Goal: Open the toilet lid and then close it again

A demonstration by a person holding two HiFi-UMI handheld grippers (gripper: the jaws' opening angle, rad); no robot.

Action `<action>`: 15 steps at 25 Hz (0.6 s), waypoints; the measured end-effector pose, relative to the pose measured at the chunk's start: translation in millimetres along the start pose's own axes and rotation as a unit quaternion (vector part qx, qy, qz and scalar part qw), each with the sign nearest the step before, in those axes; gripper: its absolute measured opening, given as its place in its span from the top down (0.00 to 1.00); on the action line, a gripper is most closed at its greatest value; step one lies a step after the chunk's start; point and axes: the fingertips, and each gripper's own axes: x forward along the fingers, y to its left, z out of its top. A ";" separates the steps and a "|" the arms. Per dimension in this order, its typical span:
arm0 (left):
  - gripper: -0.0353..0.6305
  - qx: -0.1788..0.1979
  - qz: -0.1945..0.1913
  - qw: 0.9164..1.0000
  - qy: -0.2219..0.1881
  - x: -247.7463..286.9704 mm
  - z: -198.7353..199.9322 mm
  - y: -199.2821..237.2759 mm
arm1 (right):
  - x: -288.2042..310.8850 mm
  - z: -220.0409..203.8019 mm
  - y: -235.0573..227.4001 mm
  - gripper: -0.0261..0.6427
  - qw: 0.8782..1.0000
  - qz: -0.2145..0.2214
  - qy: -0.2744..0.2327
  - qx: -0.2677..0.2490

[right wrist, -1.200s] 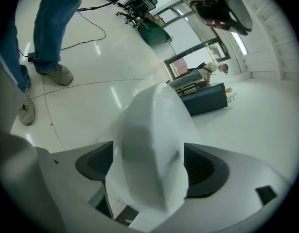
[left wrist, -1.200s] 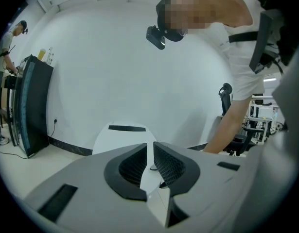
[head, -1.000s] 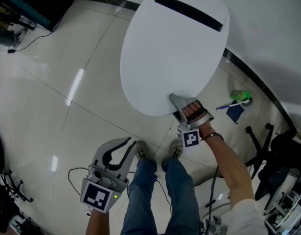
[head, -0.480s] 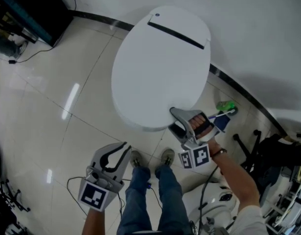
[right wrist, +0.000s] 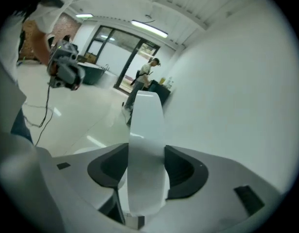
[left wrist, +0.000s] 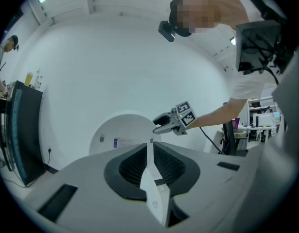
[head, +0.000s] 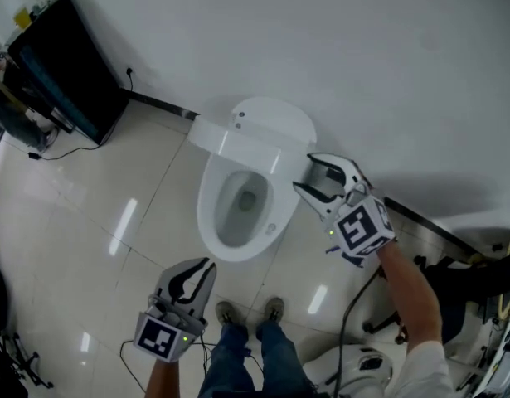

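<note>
toilet lid (head: 275, 123) stands raised, upright against the white wall (head: 387, 73), with the bowl (head: 206, 222) open below it. right gripper (head: 304, 172) sits at the lid's right edge. its jaws have just been closing, and the lid's rim fills the gap between them, with both pads against it. left gripper (head: 203, 265) hangs low in front of the bowl, over the tiled floor (head: 89, 222) and well apart from the toilet. its fingers are drawn together with nothing between them.

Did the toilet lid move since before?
Yes. The lid swung up off the bowl and now stands against the wall.
</note>
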 end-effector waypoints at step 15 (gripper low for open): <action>0.89 -0.014 0.061 0.998 0.008 31.4 87.8 16.0 | 69.4 -19.2 -343.9 0.73 0.961 -0.145 0.018 0.233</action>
